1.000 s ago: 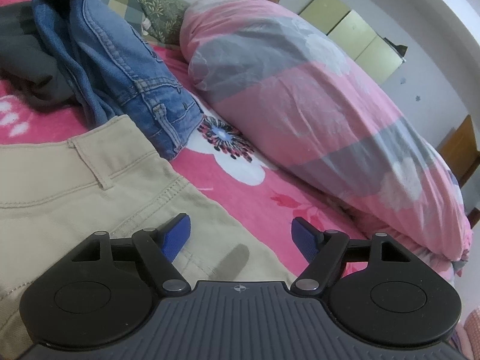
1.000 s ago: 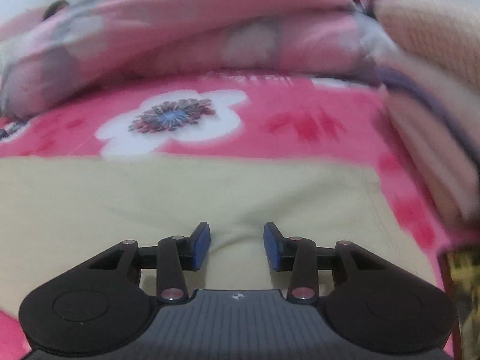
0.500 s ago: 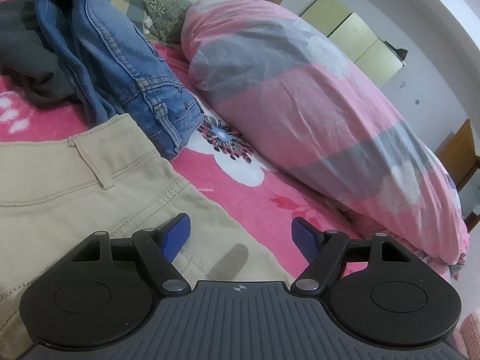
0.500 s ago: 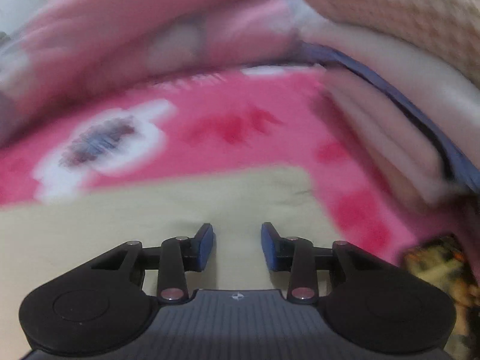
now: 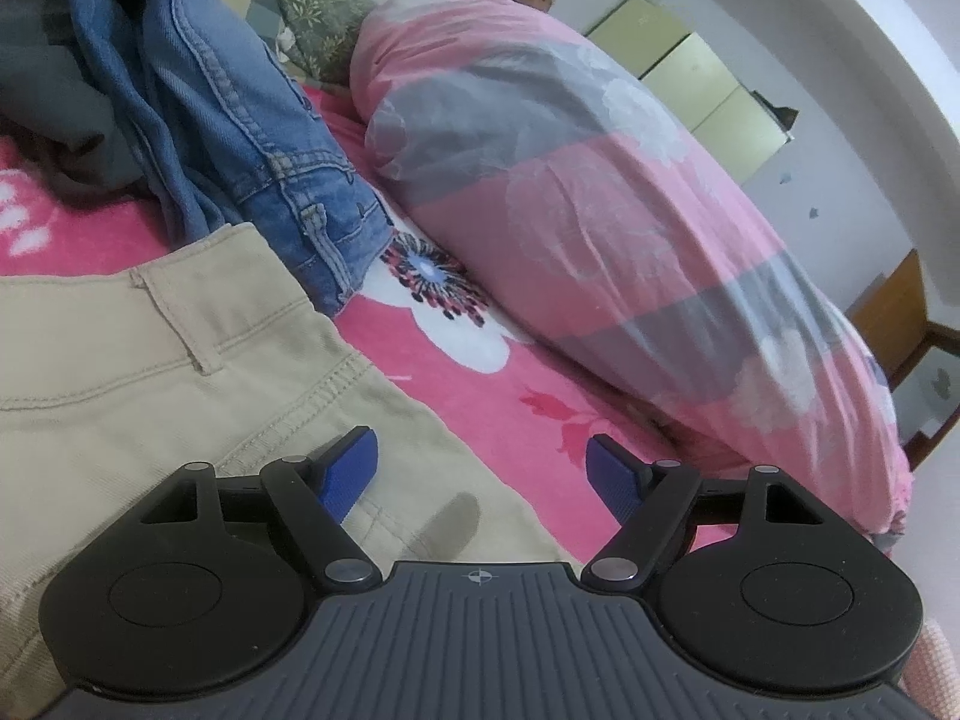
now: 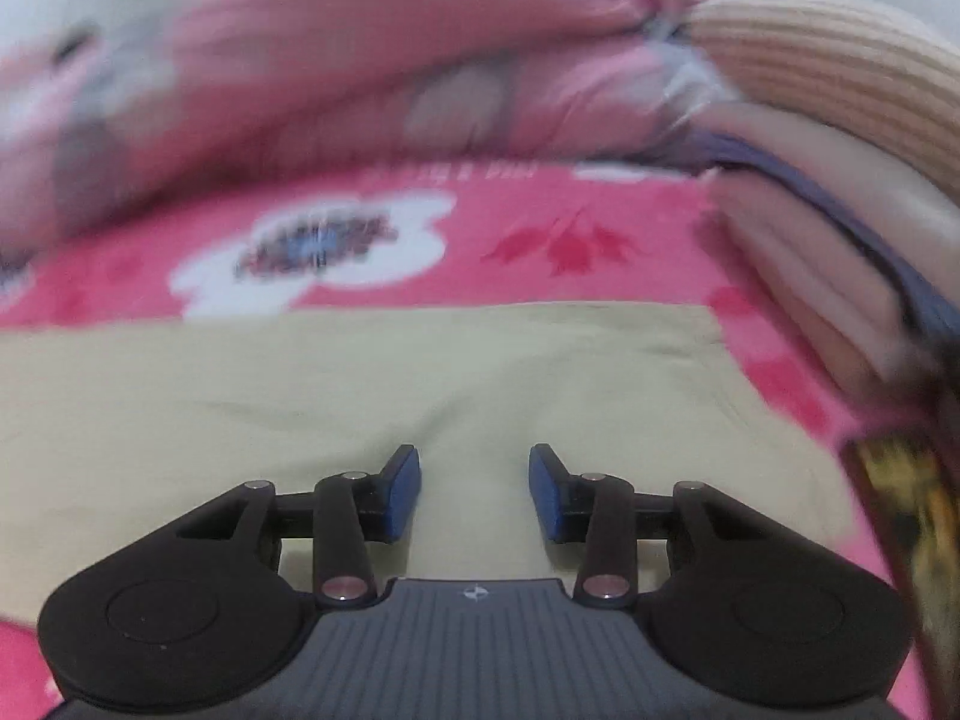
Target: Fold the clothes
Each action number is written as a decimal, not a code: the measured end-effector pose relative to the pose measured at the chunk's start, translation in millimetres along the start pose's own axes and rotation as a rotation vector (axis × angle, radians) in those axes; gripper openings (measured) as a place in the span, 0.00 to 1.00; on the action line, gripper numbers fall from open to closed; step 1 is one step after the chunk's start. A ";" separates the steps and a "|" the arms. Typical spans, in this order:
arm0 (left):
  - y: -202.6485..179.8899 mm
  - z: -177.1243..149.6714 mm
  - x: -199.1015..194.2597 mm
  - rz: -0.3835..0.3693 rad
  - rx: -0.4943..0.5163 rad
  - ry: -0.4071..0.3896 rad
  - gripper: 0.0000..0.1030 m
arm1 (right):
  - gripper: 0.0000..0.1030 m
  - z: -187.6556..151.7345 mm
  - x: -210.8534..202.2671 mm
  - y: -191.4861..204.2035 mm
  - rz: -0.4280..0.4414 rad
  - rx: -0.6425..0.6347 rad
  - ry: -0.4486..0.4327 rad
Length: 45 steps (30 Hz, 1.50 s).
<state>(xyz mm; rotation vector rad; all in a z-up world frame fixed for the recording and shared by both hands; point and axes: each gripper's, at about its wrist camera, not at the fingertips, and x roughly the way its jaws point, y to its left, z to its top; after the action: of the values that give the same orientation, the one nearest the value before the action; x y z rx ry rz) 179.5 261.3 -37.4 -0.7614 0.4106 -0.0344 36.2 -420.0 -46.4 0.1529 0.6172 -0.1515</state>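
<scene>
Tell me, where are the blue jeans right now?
In the left wrist view the blue jeans lie heaped at upper left on the pink flowered blanket, beyond the beige trousers, against a dark grey garment and beside the pink quilt.

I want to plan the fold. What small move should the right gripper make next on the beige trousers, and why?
Probably lower the right gripper onto the beige trousers and pinch the cloth. Its jaws are opening with nothing between them, the fabric lies flat just under them, and the left gripper waits open by the waistband.

Both wrist views skim low across the beige trousers (image 5: 150, 372) toward the pink quilt (image 6: 372, 60).
</scene>
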 end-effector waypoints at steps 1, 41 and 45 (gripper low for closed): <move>-0.3 0.1 0.0 0.000 0.000 0.000 0.75 | 0.41 -8.2 -15.9 -6.4 0.012 0.047 -0.002; 41.1 -11.7 -127.7 0.353 -0.055 -0.060 0.74 | 0.80 -52.1 2.0 281.1 0.490 -0.352 0.006; 46.2 -8.4 -126.1 0.337 -0.092 -0.104 0.64 | 0.80 -50.7 4.8 280.6 0.497 -0.346 0.009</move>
<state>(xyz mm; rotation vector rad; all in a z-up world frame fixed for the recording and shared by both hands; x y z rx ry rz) 55.0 311.7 -30.1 -0.7729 0.4388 0.3411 63.8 -136.6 -62.8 -0.0308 0.5884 0.4347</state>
